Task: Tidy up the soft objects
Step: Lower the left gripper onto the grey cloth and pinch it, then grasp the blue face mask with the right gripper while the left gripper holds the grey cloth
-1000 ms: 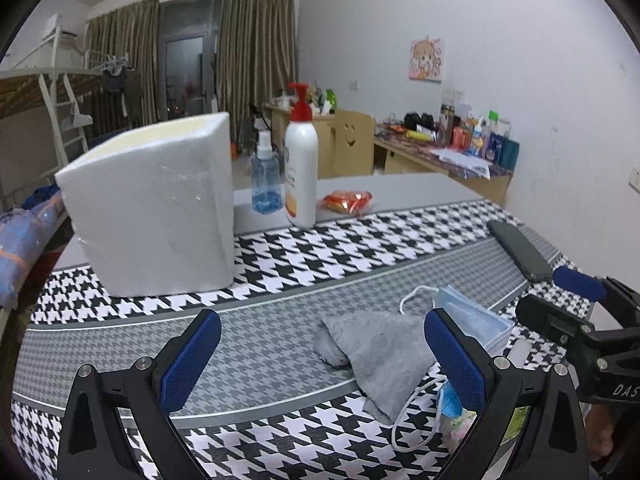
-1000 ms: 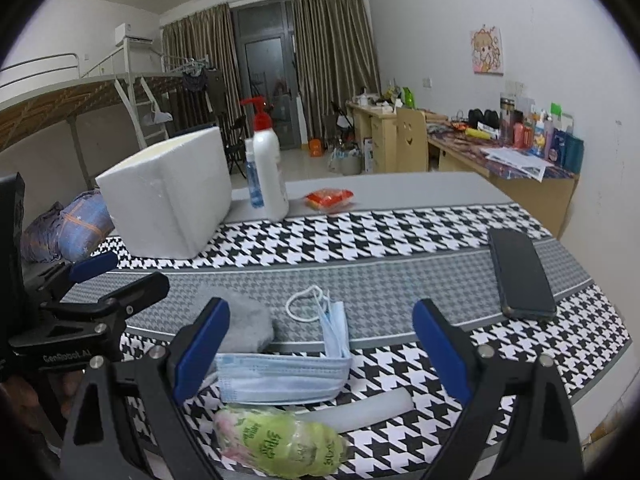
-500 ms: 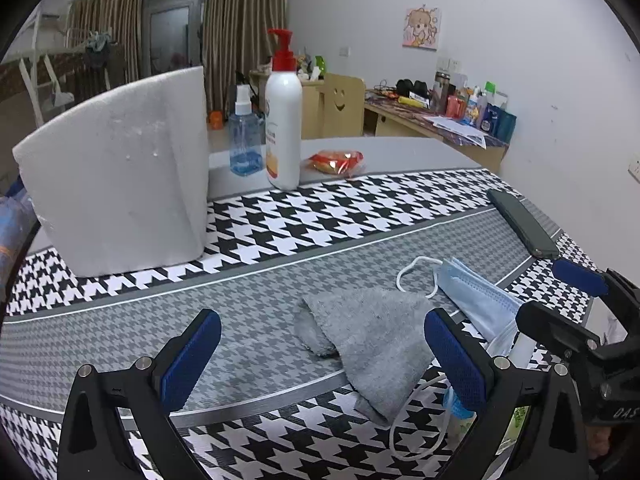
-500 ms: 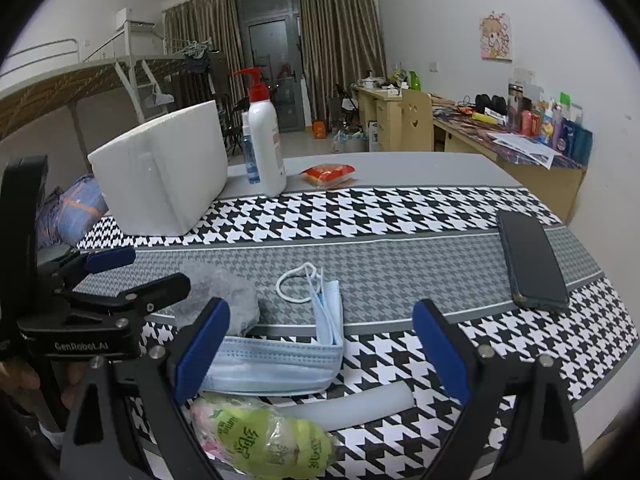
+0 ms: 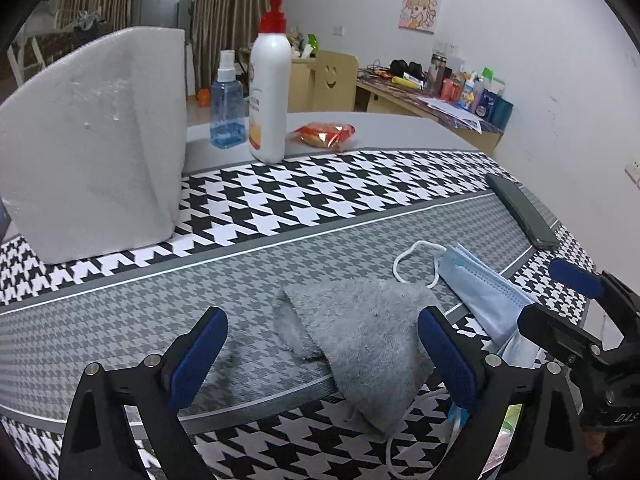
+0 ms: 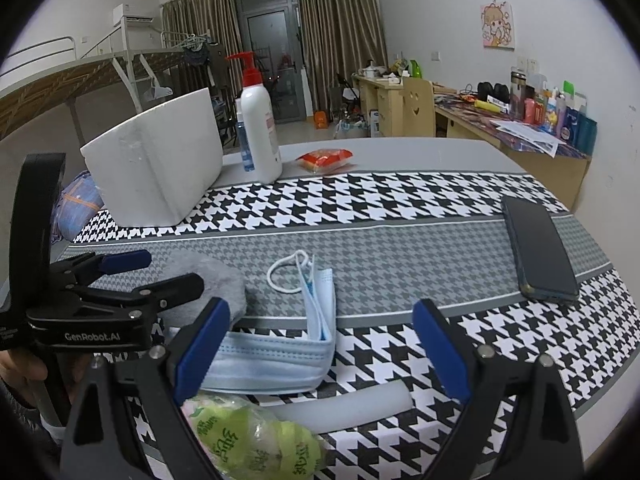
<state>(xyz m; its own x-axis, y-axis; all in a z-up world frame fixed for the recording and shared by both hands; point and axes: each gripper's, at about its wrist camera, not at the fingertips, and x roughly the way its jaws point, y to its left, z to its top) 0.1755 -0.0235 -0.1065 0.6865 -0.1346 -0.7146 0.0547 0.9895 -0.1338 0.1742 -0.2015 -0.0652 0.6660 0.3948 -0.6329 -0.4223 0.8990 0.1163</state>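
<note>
Left gripper (image 5: 322,354): fingers spread wide, nothing held. The grey cloth (image 5: 360,340) lies on the patterned table cover (image 5: 280,200) directly ahead of and between these fingers, its bulk nearer the right-hand finger (image 5: 446,354), which overlaps its edge in view; contact cannot be confirmed. The cloth's long axis appears to run diagonally, from a folded end ahead of the finger gap back toward the right-hand finger.

Right gripper (image 6: 322,354): fingers likewise spread wide, empty. The blue face masks (image 6: 280,356) lie between its fingers, closer to the left-hand finger (image 6: 202,354), long side crosswise to the fingers. A wrapped green soft item (image 6: 256,440) and a white foam tube (image 6: 344,406) lie below the fingers.

Judgement: the left gripper is nearer the cloth and better aligned; a short forward descent would bracket it.
</note>
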